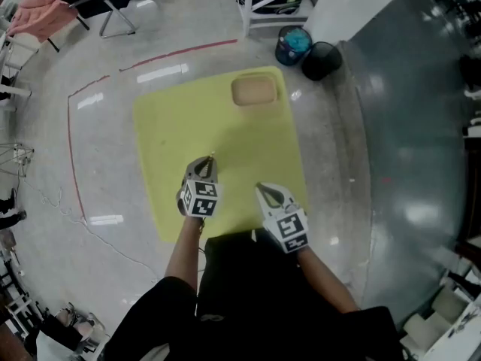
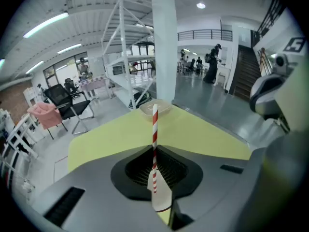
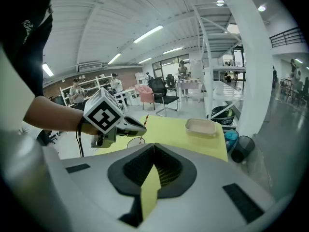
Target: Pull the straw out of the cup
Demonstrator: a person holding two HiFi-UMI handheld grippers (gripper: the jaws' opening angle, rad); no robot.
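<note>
A red-and-white striped straw (image 2: 155,124) stands upright between the jaws of my left gripper (image 2: 154,151), which is shut on it low down. In the right gripper view the straw (image 3: 145,119) sticks up past the left gripper (image 3: 137,127), with a clear cup (image 3: 136,142) just beneath it on the yellow mat (image 3: 193,141). The head view shows the left gripper (image 1: 209,160) over the mat's near middle; the cup is hidden there. To its right, my right gripper (image 1: 261,189) hangs at the mat's near edge, shut on nothing.
A shallow beige tray (image 1: 255,91) lies at the mat's (image 1: 188,126) far end. A blue bin (image 1: 293,45) and a black bin (image 1: 322,60) stand beyond the mat beside a white pillar. A white rack and chairs stand further off.
</note>
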